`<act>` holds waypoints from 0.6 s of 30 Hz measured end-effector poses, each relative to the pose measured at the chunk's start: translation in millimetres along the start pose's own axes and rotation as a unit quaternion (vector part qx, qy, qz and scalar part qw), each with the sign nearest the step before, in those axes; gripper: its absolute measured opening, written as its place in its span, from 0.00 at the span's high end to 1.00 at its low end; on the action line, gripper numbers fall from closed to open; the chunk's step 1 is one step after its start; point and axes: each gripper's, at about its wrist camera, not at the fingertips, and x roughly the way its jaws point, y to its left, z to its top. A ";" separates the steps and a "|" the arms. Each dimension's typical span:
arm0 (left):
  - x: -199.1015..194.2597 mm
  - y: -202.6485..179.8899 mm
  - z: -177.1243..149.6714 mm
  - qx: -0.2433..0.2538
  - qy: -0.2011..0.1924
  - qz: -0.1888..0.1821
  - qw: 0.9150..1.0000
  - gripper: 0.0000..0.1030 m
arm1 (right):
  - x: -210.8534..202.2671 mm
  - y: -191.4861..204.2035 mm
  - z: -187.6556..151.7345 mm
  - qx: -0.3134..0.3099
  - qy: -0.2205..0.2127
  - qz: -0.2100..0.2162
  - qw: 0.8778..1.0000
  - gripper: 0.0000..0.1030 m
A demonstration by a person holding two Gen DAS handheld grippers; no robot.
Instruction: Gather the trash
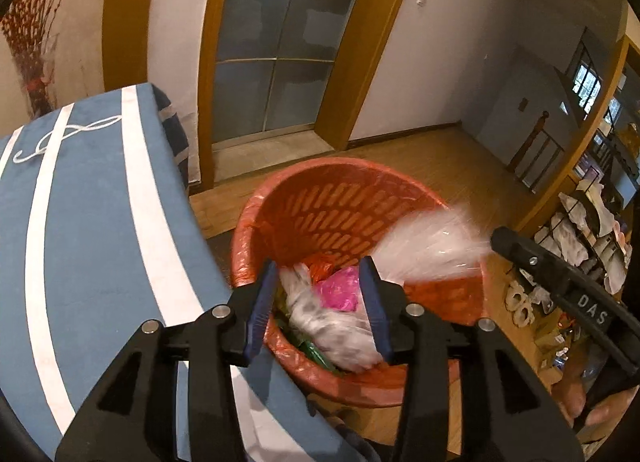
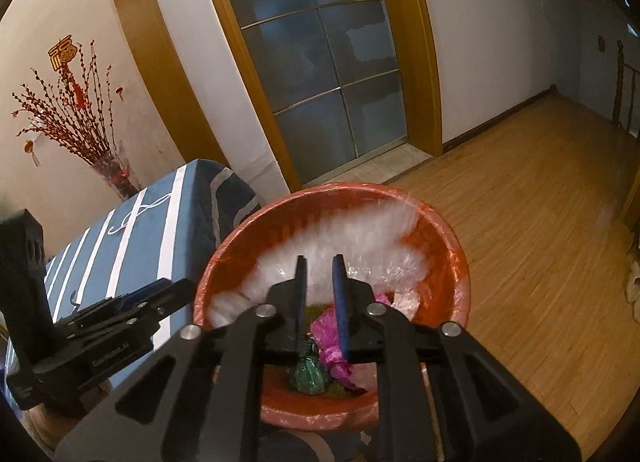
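A red slatted trash basket (image 1: pixel 340 198) lined with a red bag stands on the floor beside the table; it also shows in the right wrist view (image 2: pixel 440 230). Inside lie a pink bag (image 1: pixel 338 290), a grey-white bag (image 1: pixel 332 326) and a green wrapper (image 2: pixel 310 376). A clear plastic sheet (image 1: pixel 432 246) is blurred, lying over the basket's rim; it also shows in the right wrist view (image 2: pixel 360 246). My left gripper (image 1: pixel 320 298) is open and empty above the basket. My right gripper (image 2: pixel 320 294) is open and empty above the basket, just behind the clear sheet.
A table with a blue, white-striped cloth (image 1: pixel 88 202) stands left of the basket. A glass door in a wooden frame (image 1: pixel 276 42) is behind. Wooden floor (image 2: pixel 520 222) lies to the right. A cluttered shelf (image 1: pixel 580 230) is at far right. A vase of red branches (image 2: pixel 80 122) stands behind the table.
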 end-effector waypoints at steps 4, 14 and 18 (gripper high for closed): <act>-6.9 7.7 -2.4 -0.007 0.000 0.013 1.000 0.53 | -6.8 -2.9 -2.6 0.003 -0.004 -0.003 1.000 0.66; -90.2 27.2 -24.7 -0.017 -0.080 0.051 0.995 0.13 | -71.4 10.8 -19.8 0.004 -0.066 0.035 0.997 0.16; -132.0 25.6 -43.6 -0.010 -0.118 0.084 0.989 0.08 | -99.0 24.9 -30.3 0.008 -0.079 0.040 0.996 0.04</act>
